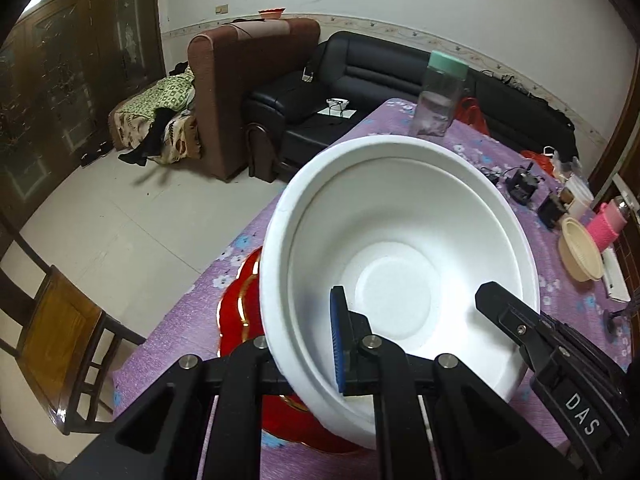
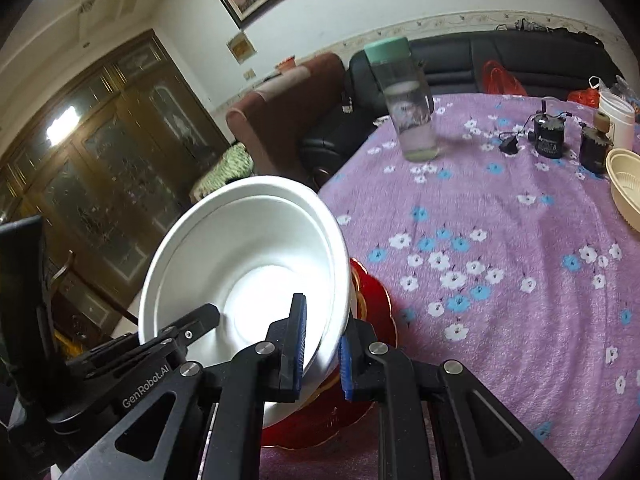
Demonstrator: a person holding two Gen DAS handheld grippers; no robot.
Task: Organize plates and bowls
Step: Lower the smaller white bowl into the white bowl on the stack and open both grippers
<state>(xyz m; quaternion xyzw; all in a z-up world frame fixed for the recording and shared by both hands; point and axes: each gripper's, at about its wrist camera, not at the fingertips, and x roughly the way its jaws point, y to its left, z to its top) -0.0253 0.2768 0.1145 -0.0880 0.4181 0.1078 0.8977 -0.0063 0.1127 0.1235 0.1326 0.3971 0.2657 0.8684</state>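
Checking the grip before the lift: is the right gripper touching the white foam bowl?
Touching. The right wrist view shows the right gripper with its jaws closed on the white foam bowl rim, one inside, one outside.

Two close wrist views along the jaws, sharing white bowl (image 1: 400, 264) (image 2: 248, 264) and purple tablecloth (image 1: 500, 148) (image 2: 500, 260).

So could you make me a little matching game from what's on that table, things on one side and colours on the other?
Things:
1. big bowl in the jaws
2. plate under it
3. bottle cap
4. small bowl at the far side

Colours:
A. red
B. cream
C. white
D. mint green

Pairs: 1-C, 2-A, 3-D, 4-B
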